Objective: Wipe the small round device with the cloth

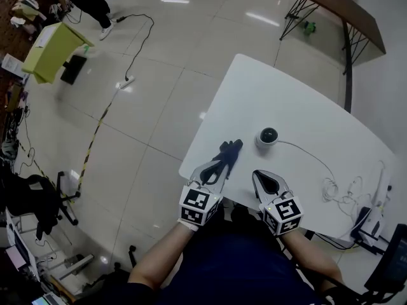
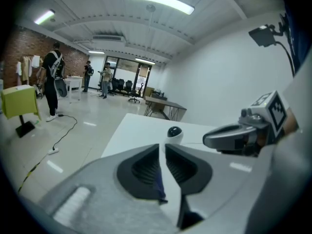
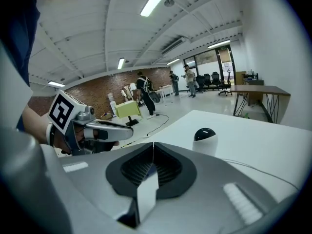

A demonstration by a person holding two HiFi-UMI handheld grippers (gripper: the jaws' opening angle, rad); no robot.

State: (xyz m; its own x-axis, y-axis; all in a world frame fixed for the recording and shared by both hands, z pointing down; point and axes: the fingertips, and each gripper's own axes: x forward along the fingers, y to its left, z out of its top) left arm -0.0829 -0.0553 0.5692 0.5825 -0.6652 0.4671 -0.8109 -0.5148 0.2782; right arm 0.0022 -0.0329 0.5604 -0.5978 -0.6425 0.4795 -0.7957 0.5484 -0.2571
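open-plan office: brick wall point(image 2: 19, 47), swivel chairs point(image 2: 131, 88), desks point(image 2: 163, 104), strip lights point(image 2: 158, 1).

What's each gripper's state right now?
Left gripper: jaws slightly apart, gripping nothing.
Right gripper: shut, empty.

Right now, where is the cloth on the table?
In the head view the dark cloth lies on the white table near its left edge, at the tip of the left gripper and left of the small round device.
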